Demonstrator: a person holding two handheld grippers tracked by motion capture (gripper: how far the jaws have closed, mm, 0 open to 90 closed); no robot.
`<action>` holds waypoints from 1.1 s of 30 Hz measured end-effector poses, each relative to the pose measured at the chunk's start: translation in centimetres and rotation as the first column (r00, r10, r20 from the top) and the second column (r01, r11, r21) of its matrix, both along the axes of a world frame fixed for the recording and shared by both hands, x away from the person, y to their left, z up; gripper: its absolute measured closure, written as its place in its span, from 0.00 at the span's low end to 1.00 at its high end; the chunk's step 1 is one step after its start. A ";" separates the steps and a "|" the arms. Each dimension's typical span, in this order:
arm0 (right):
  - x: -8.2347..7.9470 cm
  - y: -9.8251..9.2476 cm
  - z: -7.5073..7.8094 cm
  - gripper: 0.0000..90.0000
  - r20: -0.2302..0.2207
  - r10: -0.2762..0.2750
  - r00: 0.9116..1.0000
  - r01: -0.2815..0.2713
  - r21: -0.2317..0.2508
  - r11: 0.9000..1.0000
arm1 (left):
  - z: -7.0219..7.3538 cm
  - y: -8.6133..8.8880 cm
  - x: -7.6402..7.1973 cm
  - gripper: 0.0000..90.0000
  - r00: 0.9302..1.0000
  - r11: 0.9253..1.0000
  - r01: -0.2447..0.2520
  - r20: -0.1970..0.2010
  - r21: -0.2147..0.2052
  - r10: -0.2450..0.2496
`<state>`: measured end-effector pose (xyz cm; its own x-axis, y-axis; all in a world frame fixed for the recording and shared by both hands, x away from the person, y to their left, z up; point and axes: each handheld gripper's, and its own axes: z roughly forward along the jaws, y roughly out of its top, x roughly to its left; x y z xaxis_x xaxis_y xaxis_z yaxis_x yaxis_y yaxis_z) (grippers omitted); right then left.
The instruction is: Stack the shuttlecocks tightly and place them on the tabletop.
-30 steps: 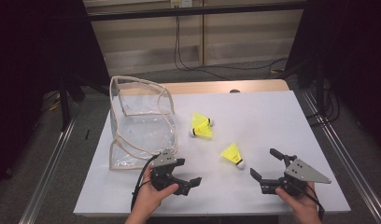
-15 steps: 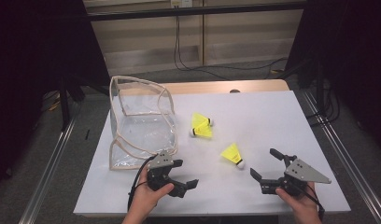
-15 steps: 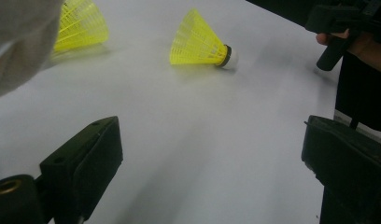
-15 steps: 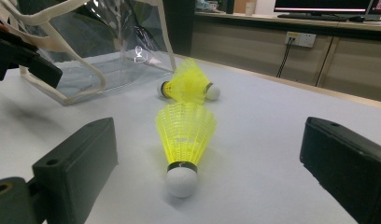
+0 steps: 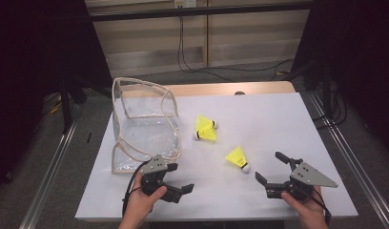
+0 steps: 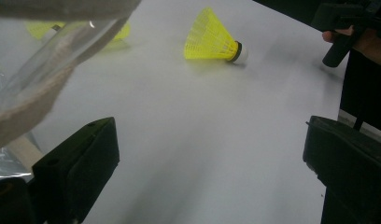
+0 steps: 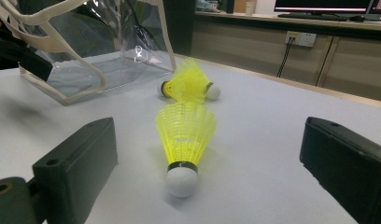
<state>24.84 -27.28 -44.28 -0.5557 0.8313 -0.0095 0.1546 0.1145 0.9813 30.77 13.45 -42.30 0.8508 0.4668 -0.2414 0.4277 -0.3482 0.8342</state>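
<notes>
A clear bag with cream trim [image 5: 145,119] stands open at the table's left. Two yellow shuttlecocks [image 5: 206,129] lie together mid-table, and a third shuttlecock [image 5: 238,157] lies nearer the front. My left gripper [image 5: 180,177] rests open just in front of the bag, nothing between its jaws. In the left gripper view the lone shuttlecock [image 6: 214,43] lies ahead, the bag's edge [image 6: 39,93] at left. My right gripper [image 5: 270,166] is open at the front right. In its view the shuttlecock [image 7: 185,135] lies between and just beyond the jaws, cork toward me, the pair [image 7: 188,84] behind.
The white table top [image 5: 278,124] has bare room at its right and back. A wooden strip [image 5: 211,89] runs along the far edge. Metal rails [image 5: 345,157] flank the table on the floor. Cables hang at the back wall [image 5: 183,43].
The left hand and its gripper have shifted slightly to the left. The right gripper and the shuttlecocks have not moved.
</notes>
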 end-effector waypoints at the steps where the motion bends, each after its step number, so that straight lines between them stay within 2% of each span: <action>1: 0.0 0.0 0.0 0.04 -0.002 -0.002 1.000 0.002 -0.001 1.000 | 0.0 0.1 0.0 0.04 1.000 1.000 0.000 0.002 0.000 0.000; 25: 0.0 0.0 0.0 0.04 -0.002 -0.003 1.000 0.003 -0.001 1.000 | 0.2 3.2 -0.1 0.04 0.999 1.000 -0.018 0.040 -0.005 0.018; 28: 0.0 0.0 0.0 0.04 -0.001 -0.003 1.000 0.003 -0.001 1.000 | 0.2 3.4 0.0 0.04 0.999 1.000 -0.017 0.046 0.008 0.016; 33: 0.0 0.1 0.0 0.04 -0.001 0.000 1.000 0.000 -0.003 1.000 | 0.3 4.0 0.1 0.04 0.999 1.000 -0.025 0.045 -0.001 0.025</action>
